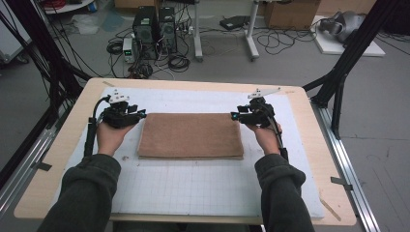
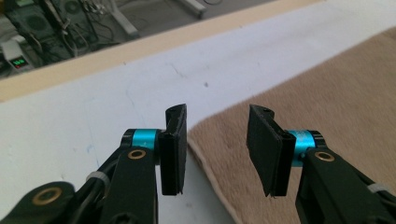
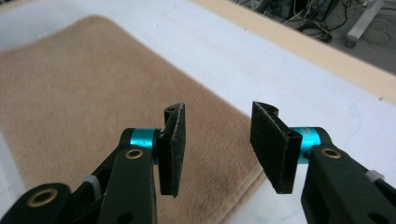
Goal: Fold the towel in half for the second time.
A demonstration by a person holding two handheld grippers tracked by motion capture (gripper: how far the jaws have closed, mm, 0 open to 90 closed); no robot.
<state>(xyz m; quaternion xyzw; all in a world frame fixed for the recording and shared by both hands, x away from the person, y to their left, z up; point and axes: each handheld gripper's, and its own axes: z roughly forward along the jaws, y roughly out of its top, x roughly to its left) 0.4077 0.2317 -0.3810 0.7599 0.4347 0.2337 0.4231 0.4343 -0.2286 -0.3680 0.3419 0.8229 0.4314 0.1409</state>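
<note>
I see the folded brown towel (image 1: 190,135) flat on the white mat (image 1: 193,193), long axis left-right. Left gripper (image 1: 140,115) sits off its far-left corner, right gripper (image 1: 235,116) off its far-right; both jaws apart, holding nothing.

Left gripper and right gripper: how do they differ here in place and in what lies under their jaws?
The left gripper hangs at the brown towel's far left corner; the right gripper hangs at its far right corner. In the left gripper view, the rounded corner lies below the jaws with the white mat under one finger; in the right gripper view, towel lies under both. Shared: both grippers are open, nothing between the jaws, each pointing inward over the folded towel.
</note>
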